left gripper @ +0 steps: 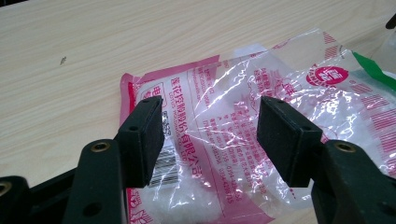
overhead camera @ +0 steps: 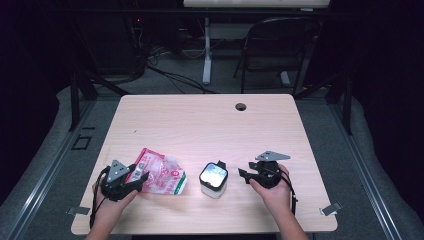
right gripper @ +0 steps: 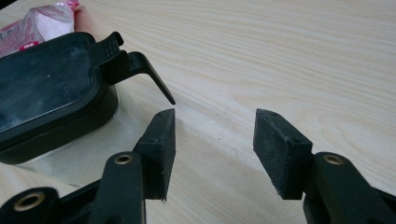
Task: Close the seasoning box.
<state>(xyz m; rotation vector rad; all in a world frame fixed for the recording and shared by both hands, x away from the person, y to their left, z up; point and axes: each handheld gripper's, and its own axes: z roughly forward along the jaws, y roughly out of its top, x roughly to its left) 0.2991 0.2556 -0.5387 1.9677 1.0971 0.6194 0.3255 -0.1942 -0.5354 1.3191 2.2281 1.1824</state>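
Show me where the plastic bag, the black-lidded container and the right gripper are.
plastic bag (overhead camera: pixel 159 172), high view, middle of its crinkled clear face.
black-lidded container (overhead camera: pixel 213 179), high view, centre of its lid.
right gripper (right gripper: pixel 215 142), right gripper view, midway between its open fingers.

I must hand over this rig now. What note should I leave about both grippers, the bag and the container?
Left gripper: open, jaws over the plastic bag, not pressing it.
Right gripper: open, holding nothing, beside the lidded container, near its lid tab.
Bag lies flat on the table, left of the container.
Done: nothing gripped yet.
Left: probably grasp the bag and open the lid.
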